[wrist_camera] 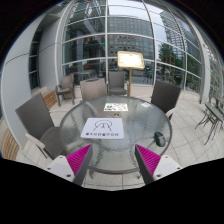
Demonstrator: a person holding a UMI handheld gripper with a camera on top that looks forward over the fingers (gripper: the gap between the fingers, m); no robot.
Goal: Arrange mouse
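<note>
A round glass table [150,125] stands just ahead of my fingers. A white mat with dark lettering [104,128] lies on its near half. A smaller white object with dark marks [116,106] lies on the far side; I cannot tell what it is. I see no clear mouse. My gripper [113,160] is open and empty, held before the table's near rim, with a magenta pad showing on the left finger [78,157] and on the right finger [148,158].
Grey chairs ring the table: one at the left [35,115], two behind [92,90], one at the right [165,95]. A sign on a stand [130,60] rises beyond the table. A glass building front [100,40] closes the back. The floor is pale tiles.
</note>
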